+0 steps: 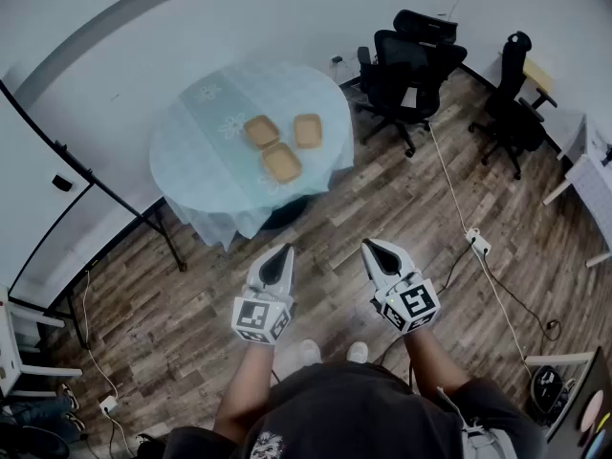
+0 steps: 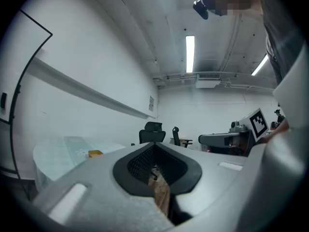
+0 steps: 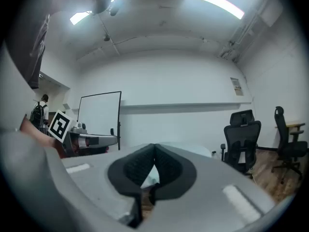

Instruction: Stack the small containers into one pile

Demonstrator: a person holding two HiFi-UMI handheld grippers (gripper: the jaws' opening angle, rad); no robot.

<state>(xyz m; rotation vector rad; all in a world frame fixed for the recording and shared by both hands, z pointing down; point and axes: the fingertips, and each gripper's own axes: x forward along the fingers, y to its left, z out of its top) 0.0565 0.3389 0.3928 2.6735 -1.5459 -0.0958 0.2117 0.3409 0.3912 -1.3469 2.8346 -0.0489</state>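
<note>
A floor of dark wood planks point(image 1: 402, 208) fills most of the head view. On it stands a round table point(image 1: 196, 156) under a pale blue-green cloth with faint flower prints. A whiteboard on a black frame point(image 1: 33, 194) stands just past the table's left edge. Two black office chairs point(image 1: 406, 70) stand off the table's right edge, beside the wall. A white cable with a power strip point(image 1: 477, 243) trails across the planks below them.

The person stands well back from the table's near edge, both forearms held forward over the floor. The left gripper point(image 1: 279, 256) has its fingers pressed together at the tips, and its own view shows only floor behind them (nothing caught between the dark pads). The right gripper point(image 1: 371, 249) is just as tightly closed and also empty, its tips meeting in a point. Both grippers are level and well apart from the table, each carrying its marker cube at the back.

Three small tan containers point(image 1: 281, 162) lie on the cloth in the table's right half, near its middle. They are shallow square trays grouped in a loose triangle, two farther from the person and one nearer. They sit close beside one another, none on top of another.
</note>
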